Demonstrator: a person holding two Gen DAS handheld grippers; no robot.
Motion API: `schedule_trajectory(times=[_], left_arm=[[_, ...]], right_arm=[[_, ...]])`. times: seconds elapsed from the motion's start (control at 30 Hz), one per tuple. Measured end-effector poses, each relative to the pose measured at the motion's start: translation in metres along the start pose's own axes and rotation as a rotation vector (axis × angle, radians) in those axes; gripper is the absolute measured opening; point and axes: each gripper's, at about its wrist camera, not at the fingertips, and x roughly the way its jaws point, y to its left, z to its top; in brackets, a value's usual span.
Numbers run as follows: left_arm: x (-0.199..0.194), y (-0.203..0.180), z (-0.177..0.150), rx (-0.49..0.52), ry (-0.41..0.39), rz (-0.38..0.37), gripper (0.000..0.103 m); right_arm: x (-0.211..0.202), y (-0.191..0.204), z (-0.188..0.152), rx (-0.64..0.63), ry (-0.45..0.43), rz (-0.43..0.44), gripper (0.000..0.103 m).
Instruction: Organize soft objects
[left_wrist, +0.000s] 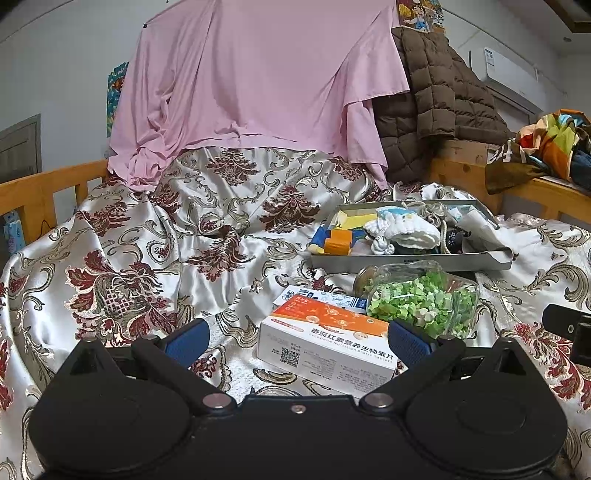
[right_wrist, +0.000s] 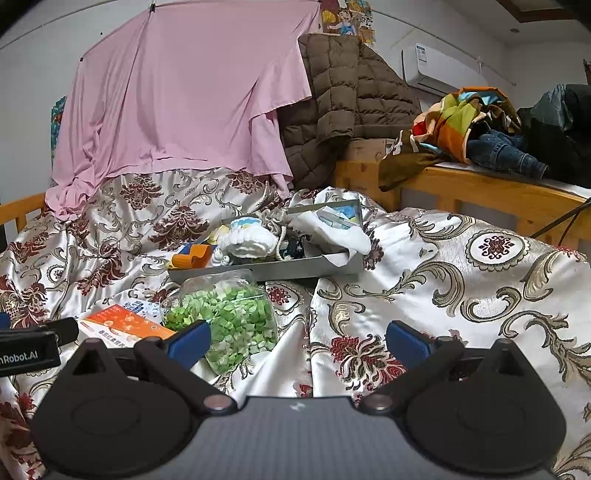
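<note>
A grey metal tray (left_wrist: 413, 261) (right_wrist: 266, 272) lies on the bed. It holds a white knitted cloth (left_wrist: 402, 226) (right_wrist: 251, 240), a beige cord (left_wrist: 430, 212) (right_wrist: 275, 219), white socks or cloth (right_wrist: 332, 230), an orange item (left_wrist: 338, 240) (right_wrist: 192, 257) and a small white figurine (left_wrist: 382, 245). My left gripper (left_wrist: 297, 338) is open and empty, just above an orange and white medicine box (left_wrist: 325, 341) (right_wrist: 125, 326). My right gripper (right_wrist: 297, 338) is open and empty above the bedspread, right of a clear jar of green pieces (left_wrist: 424, 299) (right_wrist: 225, 310).
A floral satin bedspread (left_wrist: 177, 251) (right_wrist: 443, 280) covers the bed. A pink sheet (left_wrist: 255, 81) (right_wrist: 184, 88) and a brown quilted jacket (left_wrist: 436, 99) (right_wrist: 347, 99) hang behind. Wooden bed rails (left_wrist: 48, 184) (right_wrist: 461, 184) border both sides. Piled clothes (right_wrist: 480, 125) sit at the right.
</note>
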Motion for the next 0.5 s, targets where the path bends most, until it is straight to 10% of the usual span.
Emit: schedule_trajectory(times=[0.5], left_arm=[[-0.0028,-0.0030,0.0000,0.003,-0.008,-0.015,0.102]], right_arm=[[0.0023,0.0009,-0.0040,-0.005,0.017,0.005,0.103]])
